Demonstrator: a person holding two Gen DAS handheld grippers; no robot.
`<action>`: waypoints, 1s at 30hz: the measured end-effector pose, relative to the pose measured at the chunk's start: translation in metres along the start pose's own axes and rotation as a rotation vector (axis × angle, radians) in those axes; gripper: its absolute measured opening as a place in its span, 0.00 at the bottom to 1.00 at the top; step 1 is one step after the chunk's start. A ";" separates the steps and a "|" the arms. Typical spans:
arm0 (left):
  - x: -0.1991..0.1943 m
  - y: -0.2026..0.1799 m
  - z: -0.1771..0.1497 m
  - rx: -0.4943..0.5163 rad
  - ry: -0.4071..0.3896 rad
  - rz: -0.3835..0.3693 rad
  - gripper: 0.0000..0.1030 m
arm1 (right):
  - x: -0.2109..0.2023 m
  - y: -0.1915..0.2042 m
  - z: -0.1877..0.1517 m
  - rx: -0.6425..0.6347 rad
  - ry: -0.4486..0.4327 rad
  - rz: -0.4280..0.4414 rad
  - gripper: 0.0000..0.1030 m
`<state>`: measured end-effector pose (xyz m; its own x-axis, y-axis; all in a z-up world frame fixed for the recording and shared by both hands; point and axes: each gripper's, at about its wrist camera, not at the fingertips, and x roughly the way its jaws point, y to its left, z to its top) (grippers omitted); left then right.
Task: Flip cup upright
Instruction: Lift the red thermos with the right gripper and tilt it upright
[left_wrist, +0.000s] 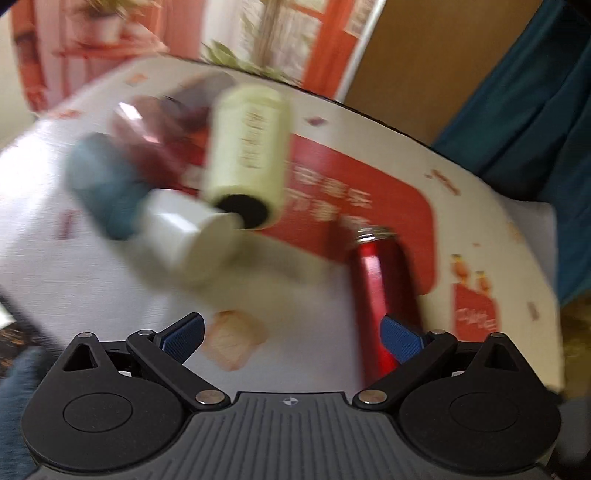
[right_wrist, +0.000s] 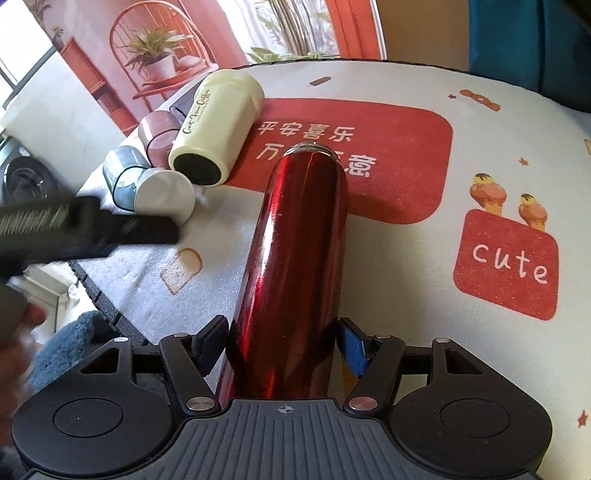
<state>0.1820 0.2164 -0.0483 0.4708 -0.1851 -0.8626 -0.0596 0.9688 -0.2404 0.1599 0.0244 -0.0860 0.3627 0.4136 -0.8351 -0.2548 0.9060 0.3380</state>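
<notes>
A shiny red metal cup (right_wrist: 295, 236) lies on its side on the printed cloth, its threaded open mouth pointing away. My right gripper (right_wrist: 282, 341) is shut on the red cup near its base, one finger on each side. In the left wrist view, which is motion-blurred, the red cup (left_wrist: 384, 291) lies at the right, beside my right finger. My left gripper (left_wrist: 291, 332) is open and empty, low over the cloth. It shows as a dark blurred shape (right_wrist: 88, 225) in the right wrist view, left of the red cup.
A cream tumbler (right_wrist: 218, 129), a pink cup (right_wrist: 157, 138) and a blue-and-white cup (right_wrist: 147, 188) lie on their sides at the back left. The table edge (right_wrist: 99, 295) runs along the left. A printed backdrop (right_wrist: 155, 55) stands behind.
</notes>
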 end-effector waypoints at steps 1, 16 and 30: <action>0.008 -0.004 0.005 -0.011 0.017 -0.015 0.95 | 0.000 -0.001 0.001 -0.006 0.005 0.005 0.59; 0.093 -0.033 0.030 -0.012 0.222 -0.160 0.86 | 0.019 -0.001 0.018 -0.147 0.060 0.044 0.65; 0.053 -0.004 0.042 -0.044 0.110 -0.299 0.66 | 0.014 0.022 0.028 -0.335 -0.096 0.017 0.64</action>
<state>0.2444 0.2095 -0.0737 0.3754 -0.4796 -0.7931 0.0282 0.8612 -0.5074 0.1844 0.0527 -0.0782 0.4342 0.4495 -0.7806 -0.5359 0.8255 0.1772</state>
